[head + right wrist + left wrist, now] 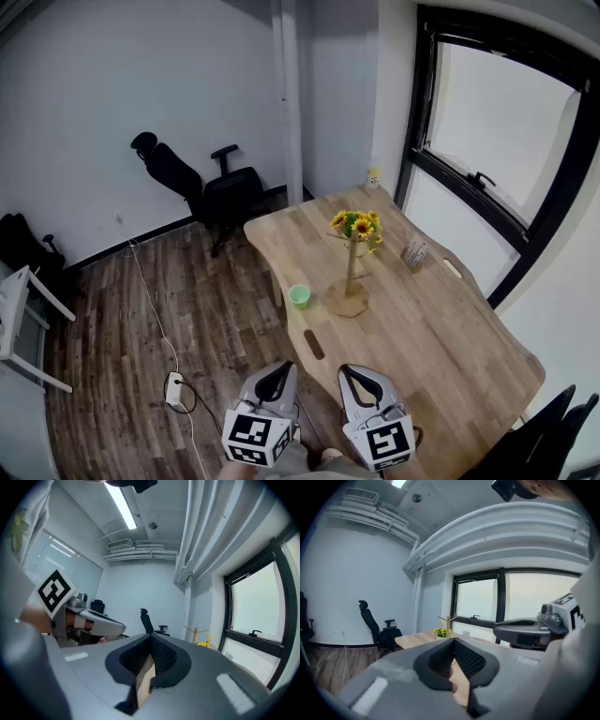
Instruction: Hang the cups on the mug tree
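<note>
Two claws, the left claw and the right claw, hang side by side at the near end of the counter, each with jaws pressed together on nothing (a waiting pose, I judge, with no reach begun yet). One green cup stands upright well ahead of the left claw and slightly to its right, close to the counter's edge, where either claw could get at it. Just beyond the cup, straight ahead of the right claw, stands the tree, apparently with no cup hung, yellow flowers at its top. Any grasp needs the jaws parted first; the cup's handle is too small to make out.
</note>
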`<state>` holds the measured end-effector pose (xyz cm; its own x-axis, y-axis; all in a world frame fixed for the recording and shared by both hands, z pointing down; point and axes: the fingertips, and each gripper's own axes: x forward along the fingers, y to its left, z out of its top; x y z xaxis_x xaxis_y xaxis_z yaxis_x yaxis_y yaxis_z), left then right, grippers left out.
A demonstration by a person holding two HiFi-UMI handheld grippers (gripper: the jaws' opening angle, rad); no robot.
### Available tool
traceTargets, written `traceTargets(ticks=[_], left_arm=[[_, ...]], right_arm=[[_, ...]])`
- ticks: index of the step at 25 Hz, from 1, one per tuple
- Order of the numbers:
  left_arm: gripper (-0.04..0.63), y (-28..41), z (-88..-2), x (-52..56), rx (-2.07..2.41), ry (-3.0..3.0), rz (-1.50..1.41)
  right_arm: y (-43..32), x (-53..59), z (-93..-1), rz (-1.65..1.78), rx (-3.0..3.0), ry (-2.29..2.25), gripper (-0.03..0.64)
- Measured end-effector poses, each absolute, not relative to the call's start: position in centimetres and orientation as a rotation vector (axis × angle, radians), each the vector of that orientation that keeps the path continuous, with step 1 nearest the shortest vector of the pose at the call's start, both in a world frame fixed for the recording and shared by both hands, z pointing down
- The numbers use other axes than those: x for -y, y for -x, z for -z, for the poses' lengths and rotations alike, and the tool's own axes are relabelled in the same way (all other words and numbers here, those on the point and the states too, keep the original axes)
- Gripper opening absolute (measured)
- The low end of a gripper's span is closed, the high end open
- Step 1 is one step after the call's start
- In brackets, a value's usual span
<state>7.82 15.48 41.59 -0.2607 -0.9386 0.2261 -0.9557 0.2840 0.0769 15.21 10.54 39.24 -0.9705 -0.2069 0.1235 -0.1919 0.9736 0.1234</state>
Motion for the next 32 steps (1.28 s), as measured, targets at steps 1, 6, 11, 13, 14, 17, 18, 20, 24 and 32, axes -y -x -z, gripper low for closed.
traceTargets(ticks=[1, 6, 11, 13, 14, 17, 18, 20, 24, 32], left_arm=[[0.005, -7.6, -41.6, -15.4, 2.323, -1.753, -0.106], [0.005, -5.8, -41.6, -15.3, 2.299, -1.78, -0.063], [0.119, -4.0, -42.7, -14.1, 2.224, -1.831, -0.057], [0.171, -3.1, -43.0, -13.7, 2.221, -1.844, -0.062], [0.199, -2.6, -43.1, -13.5, 2.222, -1.853, -0.061], [0.263, -0.9, -43.1, -13.0, 2.235, -1.89, -0.069], [0.278, -0.3, -43.2, -12.9, 2.239, -1.903, -0.08], [0.304, 1.0, -43.7, -12.7, 2.233, -1.922, -0.107], [0.325, 3.4, -45.3, -12.3, 2.191, -1.939, -0.148], [0.336, 7.1, -47.8, -12.0, 2.08, -1.989, -0.188]], right_arm=[[-15.0, -10.5, -39.4, 0.16, 2.976, -0.306, 0.0], [-13.4, -10.5, -39.7, 0.181, 2.96, -0.311, 0.002], [-11.8, -10.1, -40.3, 0.199, 2.964, -0.315, 0.002], [-11.2, -9.8, -40.6, 0.187, 2.958, -0.324, 0.002], [-10.9, -9.7, -40.7, 0.183, 2.948, -0.329, 0.002], [-10.0, -9.3, -41.2, 0.168, 2.899, -0.344, 0.002], [-9.6, -9.1, -41.3, 0.163, 2.889, -0.351, 0.002], [-8.8, -8.8, -41.7, 0.16, 2.883, -0.366, 0.002], [-6.9, -8.2, -42.4, 0.157, 2.867, -0.39, 0.002], [-3.7, -7.7, -43.9, 0.124, 2.805, -0.487, 0.002]])
